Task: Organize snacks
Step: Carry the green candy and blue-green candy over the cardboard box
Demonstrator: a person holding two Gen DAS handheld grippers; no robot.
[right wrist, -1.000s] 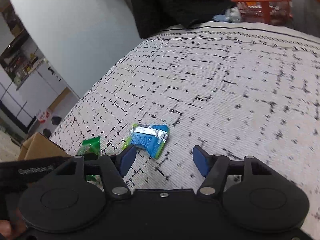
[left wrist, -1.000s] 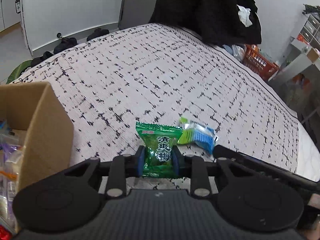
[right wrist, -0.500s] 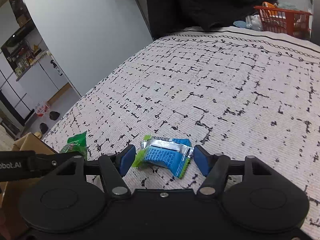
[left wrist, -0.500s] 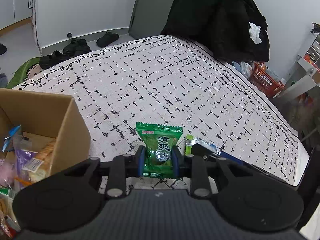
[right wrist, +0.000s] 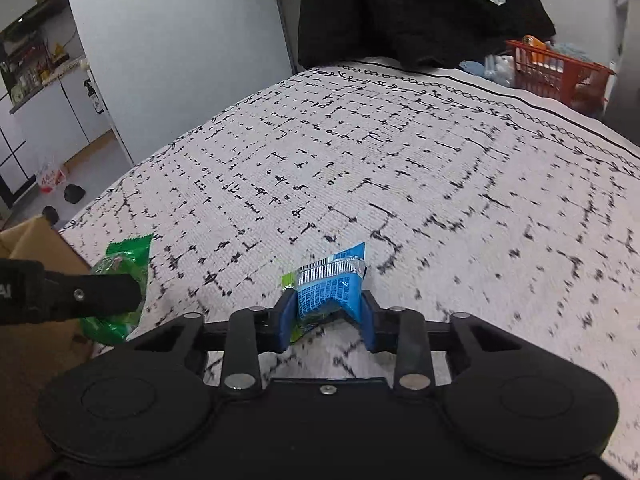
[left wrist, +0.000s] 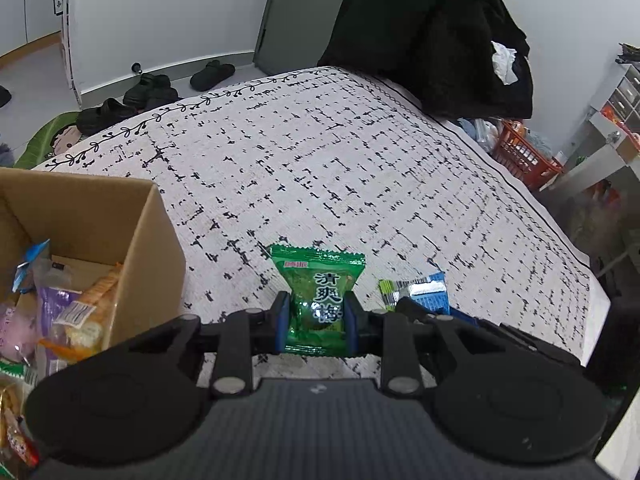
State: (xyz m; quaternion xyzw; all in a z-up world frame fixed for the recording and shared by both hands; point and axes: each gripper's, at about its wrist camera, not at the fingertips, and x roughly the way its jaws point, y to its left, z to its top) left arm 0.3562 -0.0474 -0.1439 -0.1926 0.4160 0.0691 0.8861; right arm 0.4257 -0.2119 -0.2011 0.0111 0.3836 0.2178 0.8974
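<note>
My left gripper (left wrist: 316,320) is shut on a green snack packet (left wrist: 318,296) with Chinese characters, held above the patterned bedspread (left wrist: 320,168). The packet also shows in the right wrist view (right wrist: 120,276), behind the left gripper's finger. My right gripper (right wrist: 326,316) is shut on a blue and silver snack packet (right wrist: 332,284), which bends between the blue pads. That blue packet shows in the left wrist view (left wrist: 420,292), right of the green one. An open cardboard box (left wrist: 96,236) holding several snack packets stands to the left.
Black clothing (left wrist: 432,32) hangs beyond the far end of the bed. An orange basket (left wrist: 524,156) sits on the floor to the right. Black shoes (left wrist: 152,92) lie on the floor at the far left. The box corner also shows in the right wrist view (right wrist: 36,240).
My right gripper has moved up to the blue packet and closed on it. My left gripper has lifted with the green packet, bringing the box's inside into view.
</note>
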